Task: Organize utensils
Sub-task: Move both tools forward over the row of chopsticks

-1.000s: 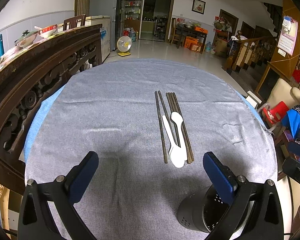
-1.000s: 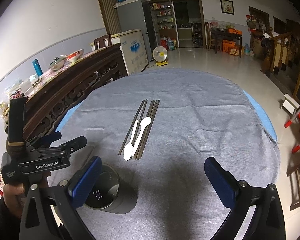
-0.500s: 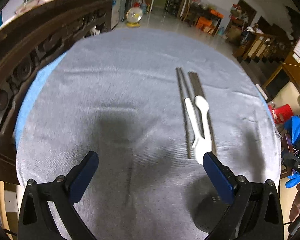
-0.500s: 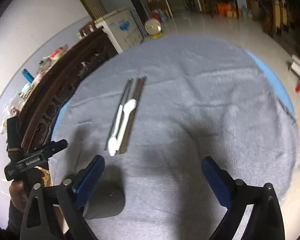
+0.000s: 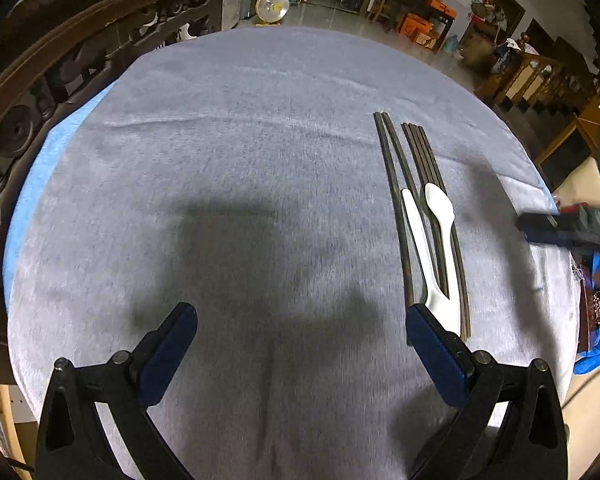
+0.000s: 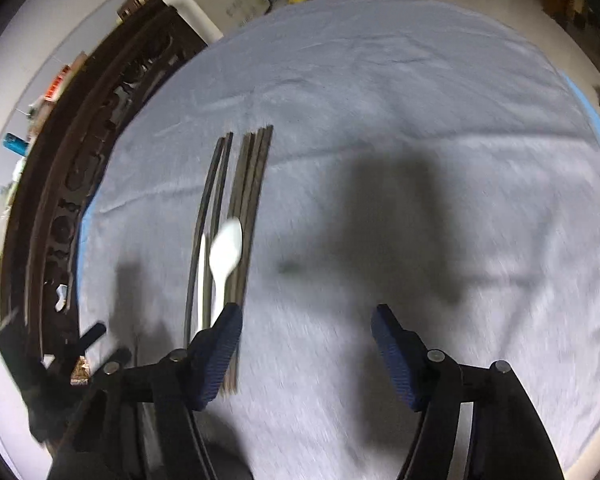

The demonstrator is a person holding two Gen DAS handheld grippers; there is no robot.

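Several dark chopsticks (image 5: 418, 168) lie side by side on the grey tablecloth (image 5: 240, 160), with two white plastic spoons (image 5: 440, 208) on top of them. My left gripper (image 5: 300, 344) is open and empty, with its right finger just before the near ends of the utensils. In the right wrist view the chopsticks (image 6: 252, 168) and a spoon (image 6: 226, 252) lie ahead on the left. My right gripper (image 6: 306, 340) is open and empty, its left finger at the utensils' near ends. The black holder is hidden.
A dark carved wooden bench back (image 5: 60, 64) runs along the table's left side. The other gripper (image 5: 568, 228) shows blurred at the right edge of the left wrist view. A fan (image 5: 274, 4) and furniture stand on the floor beyond the table.
Both grippers have moved forward and tilted down over the table toward the utensils. The black holder has dropped out of both views. The right gripper's jaws stand narrower.
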